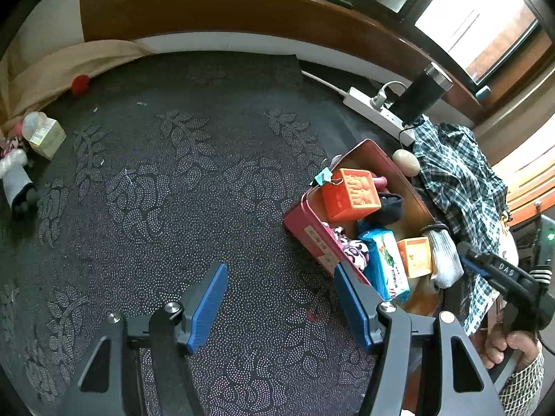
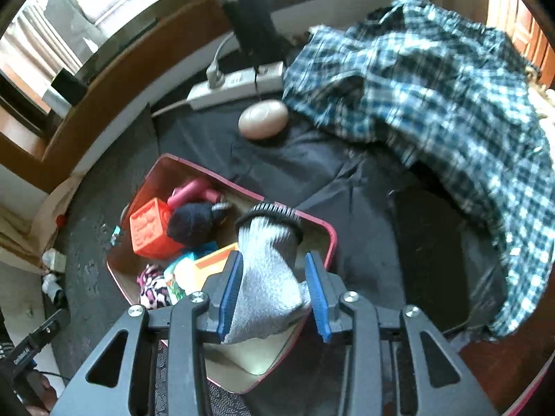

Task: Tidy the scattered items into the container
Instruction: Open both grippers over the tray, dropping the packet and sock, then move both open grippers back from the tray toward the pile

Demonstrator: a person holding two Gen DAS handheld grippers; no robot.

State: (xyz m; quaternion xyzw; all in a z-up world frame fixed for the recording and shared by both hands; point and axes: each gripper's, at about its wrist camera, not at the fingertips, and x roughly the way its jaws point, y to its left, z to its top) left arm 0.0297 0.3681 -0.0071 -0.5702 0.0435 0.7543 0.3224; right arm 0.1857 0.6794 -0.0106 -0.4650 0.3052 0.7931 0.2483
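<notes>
A red tin (image 1: pixel 301 223) stands on the dark patterned mat and holds an orange block (image 1: pixel 350 194), a navy sock (image 1: pixel 390 208), a blue packet (image 1: pixel 386 267) and a small orange box (image 1: pixel 416 256). A grey sock with a black cuff (image 2: pixel 267 277) is draped over the tin's rim (image 2: pixel 331 239), between the blue pads of my right gripper (image 2: pixel 274 256). It brushes the left pad, with a gap showing at the right pad, so the jaws stand open around it. My left gripper (image 1: pixel 281 298) hangs open above the bare mat left of the tin, with nothing in it.
A beige egg-shaped object (image 2: pixel 263 119), a plaid shirt (image 2: pixel 433 104), a white power strip (image 2: pixel 236 86) and a black tumbler (image 2: pixel 249 24) lie behind the tin. At the mat's far left are a small box (image 1: pixel 48 137), a white bottle (image 1: pixel 15 180) and a red ball (image 1: pixel 80 84).
</notes>
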